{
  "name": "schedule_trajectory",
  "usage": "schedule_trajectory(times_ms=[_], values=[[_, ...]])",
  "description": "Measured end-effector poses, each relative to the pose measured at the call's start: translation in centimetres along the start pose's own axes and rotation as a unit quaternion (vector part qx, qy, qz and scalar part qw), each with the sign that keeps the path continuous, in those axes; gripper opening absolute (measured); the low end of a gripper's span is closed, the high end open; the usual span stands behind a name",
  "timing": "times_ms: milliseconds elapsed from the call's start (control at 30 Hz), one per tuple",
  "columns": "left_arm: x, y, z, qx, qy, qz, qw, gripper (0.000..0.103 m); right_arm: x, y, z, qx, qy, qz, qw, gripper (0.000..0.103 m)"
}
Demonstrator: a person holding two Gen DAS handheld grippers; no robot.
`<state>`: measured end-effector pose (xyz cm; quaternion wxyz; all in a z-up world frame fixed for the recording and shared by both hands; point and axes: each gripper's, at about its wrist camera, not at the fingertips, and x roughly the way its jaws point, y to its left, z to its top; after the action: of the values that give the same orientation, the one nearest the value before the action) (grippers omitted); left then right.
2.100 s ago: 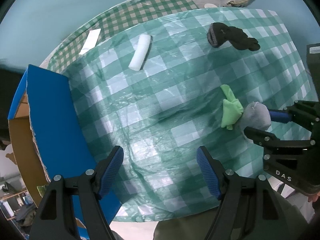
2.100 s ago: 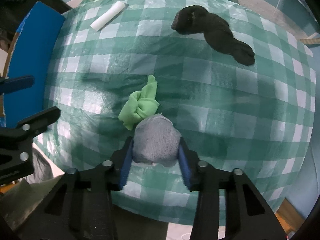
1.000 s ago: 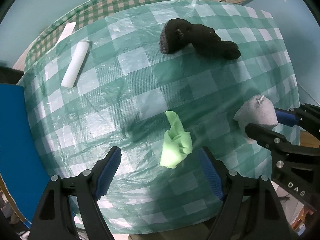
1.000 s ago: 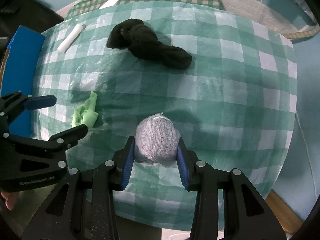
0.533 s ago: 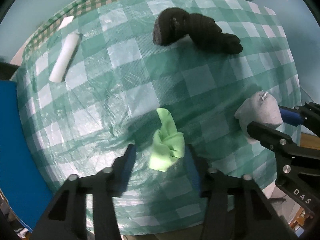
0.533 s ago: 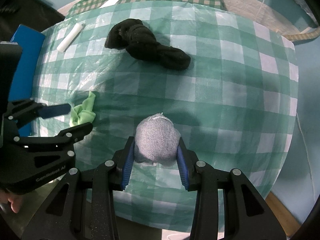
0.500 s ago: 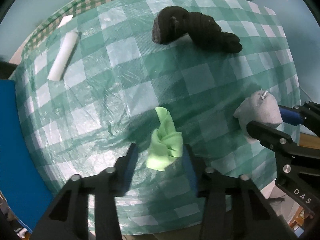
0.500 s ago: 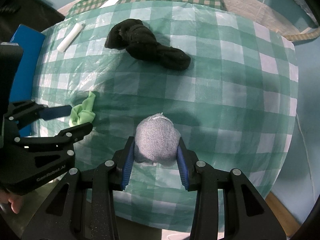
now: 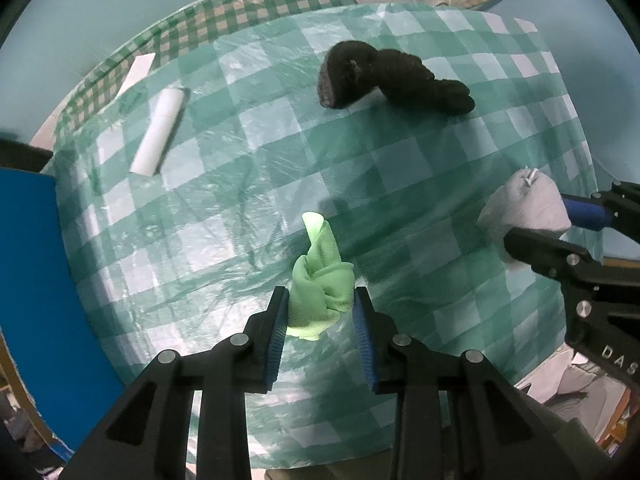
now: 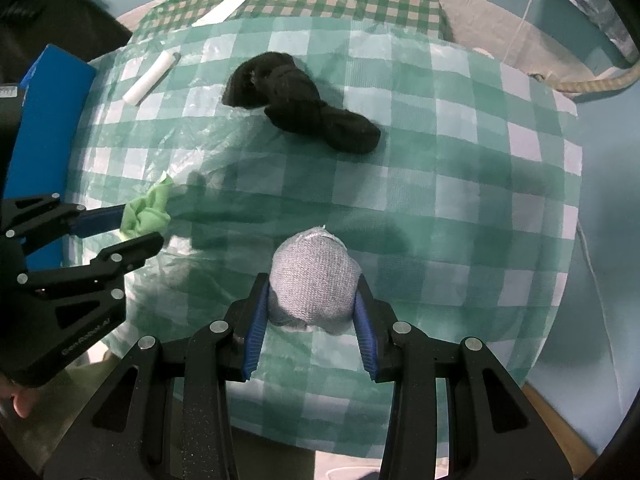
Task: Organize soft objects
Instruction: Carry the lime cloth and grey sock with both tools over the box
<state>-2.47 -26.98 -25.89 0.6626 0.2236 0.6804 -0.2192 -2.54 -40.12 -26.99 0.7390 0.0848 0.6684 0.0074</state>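
The left tongs [image 9: 320,322] pointed down at the counter [image 9: 400,168], which was covered by a green-and-white checked plastic cloth, and their jaws had just been closing; the blue pads now pressed on both sides of a crumpled light green cloth [image 9: 320,284], pinching it. The green cloth's twisted tip stood up beyond the fingertips, over the near middle of the counter. The right tongs [image 10: 312,316] also pointed down and pinched a rolled grey sock [image 10: 314,280] between their blue pads, near the counter's front edge; in the left wrist view the same grey sock [image 9: 528,208] showed at the right side, well apart from the green cloth. A bundle of black socks [image 10: 304,114] lay untouched on the far half of the counter, apart from both tongs. A white roll [image 9: 160,136] lay near the far left corner, with a flat white strip [image 9: 136,70] beyond it on a finer checked fabric. A blue box [image 9: 36,272] stood at the left edge of the counter. In the right wrist view a fingertip of the person's hand [image 10: 18,402] showed at the lower left, beside the body of the left tongs.
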Motion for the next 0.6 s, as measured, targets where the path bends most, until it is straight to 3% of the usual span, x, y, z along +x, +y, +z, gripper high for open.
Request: schedule_trajectory(times_ms=[600], values=[[-5.2,2.2,-1.7,-0.002,-0.043,0.026,0.9987,0.032,-5.3,2.5,1.0,-0.015,-0.028,-0.011,0.999,0.039]])
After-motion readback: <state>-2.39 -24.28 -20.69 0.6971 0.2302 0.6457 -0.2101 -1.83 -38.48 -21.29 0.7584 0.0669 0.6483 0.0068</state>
